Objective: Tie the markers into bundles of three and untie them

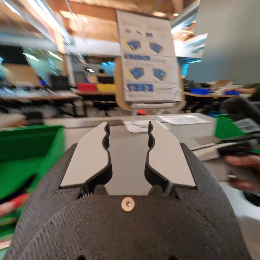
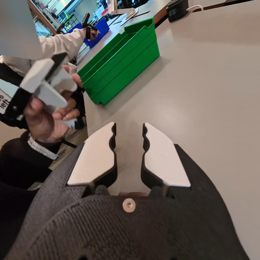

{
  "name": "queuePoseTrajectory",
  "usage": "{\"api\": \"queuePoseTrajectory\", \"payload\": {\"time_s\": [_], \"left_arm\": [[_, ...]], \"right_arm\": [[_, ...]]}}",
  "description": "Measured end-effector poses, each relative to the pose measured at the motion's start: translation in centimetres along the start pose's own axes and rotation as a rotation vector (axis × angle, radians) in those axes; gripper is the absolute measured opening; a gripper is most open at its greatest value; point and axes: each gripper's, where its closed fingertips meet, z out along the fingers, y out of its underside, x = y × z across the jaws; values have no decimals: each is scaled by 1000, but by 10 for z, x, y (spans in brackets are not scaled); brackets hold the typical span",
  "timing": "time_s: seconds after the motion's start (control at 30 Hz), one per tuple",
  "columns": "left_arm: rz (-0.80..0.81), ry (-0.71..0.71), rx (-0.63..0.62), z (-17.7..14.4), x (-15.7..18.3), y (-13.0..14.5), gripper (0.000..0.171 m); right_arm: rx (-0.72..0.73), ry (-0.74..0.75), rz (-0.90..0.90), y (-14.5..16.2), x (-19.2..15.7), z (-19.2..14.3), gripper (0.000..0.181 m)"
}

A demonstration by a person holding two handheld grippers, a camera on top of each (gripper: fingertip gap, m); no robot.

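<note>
My left gripper (image 1: 128, 123) is open and empty, held above the grey table (image 1: 126, 161) and facing a stand with a printed sheet (image 1: 149, 59). A green bin (image 1: 28, 152) lies to its left, blurred, with something red (image 1: 12, 202) near its lower edge. My right gripper (image 2: 129, 125) is open and empty, tilted over the grey table (image 2: 197, 98) near its left edge. A green bin (image 2: 121, 63) stands ahead of it on the table. The left gripper also shows in the right wrist view (image 2: 46, 83), held in a hand (image 2: 46, 123) off the table's edge.
A second green bin (image 1: 227, 129) and the hand holding the other gripper (image 1: 243, 168) are at the right of the left wrist view. Loose papers (image 1: 182, 119) lie behind. A black box with a cable (image 2: 177, 9) and a blue bin (image 2: 98, 32) sit farther off. Another person's sleeve (image 2: 61, 42) reaches in.
</note>
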Motion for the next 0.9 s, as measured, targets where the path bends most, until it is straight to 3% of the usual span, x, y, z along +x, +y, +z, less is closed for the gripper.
{"api": "queuePoseTrajectory", "payload": {"time_s": [0.07,0.13,0.2,0.27,0.37,0.53,0.73,0.8,0.9], "left_arm": [[222,-199,-9,-17,-57,-19,54],[375,-372,-114,-34,-119,-34,58],[452,-349,-295,-42,-158,-30,41],[454,-229,-518,-44,-184,0,41],[431,106,-837,-46,-194,66,48],[422,346,-1094,-49,-215,121,43],[561,461,-1254,-53,-224,158,41],[630,456,-1298,-53,-231,167,25],[647,482,-1280,-50,-230,160,23]], "right_arm": [[-9,-23,3,0,-4,5,36],[-14,-38,9,1,-6,9,36],[-16,-45,14,1,-7,11,36],[-13,-57,27,-1,-8,12,36],[-3,-65,34,-4,-10,11,36],[31,-53,24,-8,-10,4,37],[42,20,43,1,3,-5,37],[49,45,60,4,9,-10,37],[71,68,85,4,15,-19,37]]}}
